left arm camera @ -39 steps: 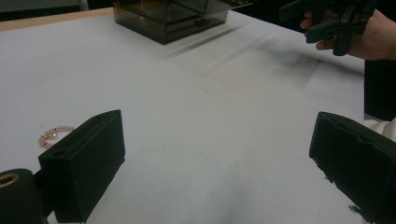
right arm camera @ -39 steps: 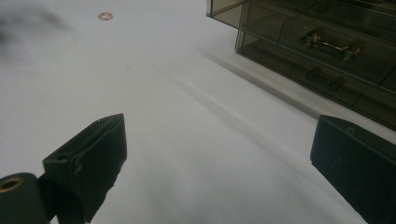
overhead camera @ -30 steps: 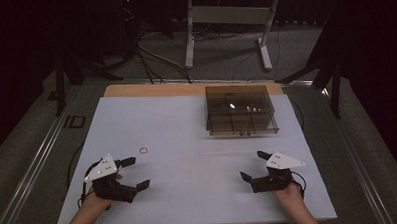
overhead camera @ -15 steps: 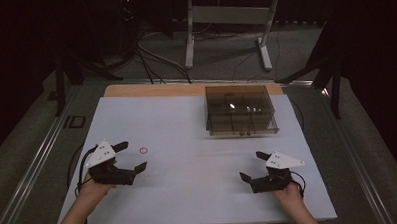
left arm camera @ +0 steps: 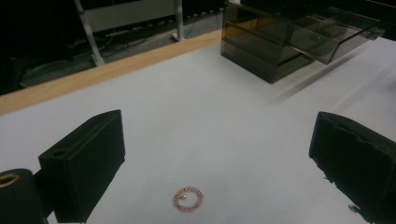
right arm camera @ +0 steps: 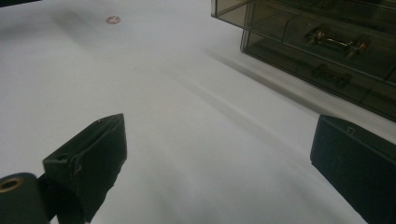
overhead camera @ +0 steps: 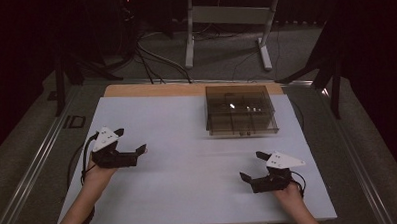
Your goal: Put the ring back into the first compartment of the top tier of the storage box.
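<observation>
From the high view, a smoky translucent plastic organiser box with compartments sits toward the far edge of the white rectangular table top, on the right half. The left gripper, a black two-jaw tool with a grey three-cornered plate on top, is held by the person's left hand well to the near left of that box, its jaws spread apart with nothing between them. The right gripper, of the same build, sits near and slightly right of the box's front, held by the right hand, jaws also spread and empty. In the left gripper view, a small ring-shaped bracelet of pink and gold beads lies flat on the table between the two wide-set black jaws, touching neither, well short of the box, whose clear drawer or lid juts out toward the right. In the right gripper view, the jaws stand wide with bare table between them; the box lies ahead to the right, with small metal pieces visible in its compartments, and the bracelet shows as a tiny ring far to the box's left.
</observation>
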`<state>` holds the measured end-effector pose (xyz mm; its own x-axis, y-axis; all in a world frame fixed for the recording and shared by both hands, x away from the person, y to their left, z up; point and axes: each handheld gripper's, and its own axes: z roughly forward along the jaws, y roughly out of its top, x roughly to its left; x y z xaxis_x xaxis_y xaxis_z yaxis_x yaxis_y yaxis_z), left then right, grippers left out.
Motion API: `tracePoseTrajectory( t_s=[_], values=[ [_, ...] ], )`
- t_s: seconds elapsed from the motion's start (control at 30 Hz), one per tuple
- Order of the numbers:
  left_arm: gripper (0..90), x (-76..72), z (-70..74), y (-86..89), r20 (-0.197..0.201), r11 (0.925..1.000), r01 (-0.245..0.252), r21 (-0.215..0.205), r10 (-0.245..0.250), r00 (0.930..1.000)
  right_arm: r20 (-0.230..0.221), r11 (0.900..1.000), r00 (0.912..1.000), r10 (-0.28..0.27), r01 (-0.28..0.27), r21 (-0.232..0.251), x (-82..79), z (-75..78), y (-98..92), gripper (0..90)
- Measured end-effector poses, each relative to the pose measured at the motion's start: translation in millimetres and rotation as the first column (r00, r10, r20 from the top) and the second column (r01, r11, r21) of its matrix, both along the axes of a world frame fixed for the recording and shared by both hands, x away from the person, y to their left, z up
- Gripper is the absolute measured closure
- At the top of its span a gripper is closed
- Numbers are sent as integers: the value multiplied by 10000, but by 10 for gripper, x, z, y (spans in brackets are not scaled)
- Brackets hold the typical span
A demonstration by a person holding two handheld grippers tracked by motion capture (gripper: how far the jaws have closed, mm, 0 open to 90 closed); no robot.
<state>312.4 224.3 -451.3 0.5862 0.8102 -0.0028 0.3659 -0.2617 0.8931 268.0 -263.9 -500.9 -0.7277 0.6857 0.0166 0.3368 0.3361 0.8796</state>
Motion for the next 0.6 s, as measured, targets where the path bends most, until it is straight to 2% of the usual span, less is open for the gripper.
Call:
tracePoseTrajectory(
  t_s=[0.23,0.4,0.6],
  values=[
    [52,108,-101,-14,-670,9982,-229,-552,192,9976,-17,10000,10000,15,-15,28,-5,0,4,41],
    [52,161,-179,-35,-925,9974,-575,-435,533,9943,-19,10000,10000,35,-34,47,-7,1,3,41],
    [52,182,-277,-63,-1171,9987,-457,-237,426,9922,-28,10000,10000,41,-41,49,-11,2,4,41]
  ],
)
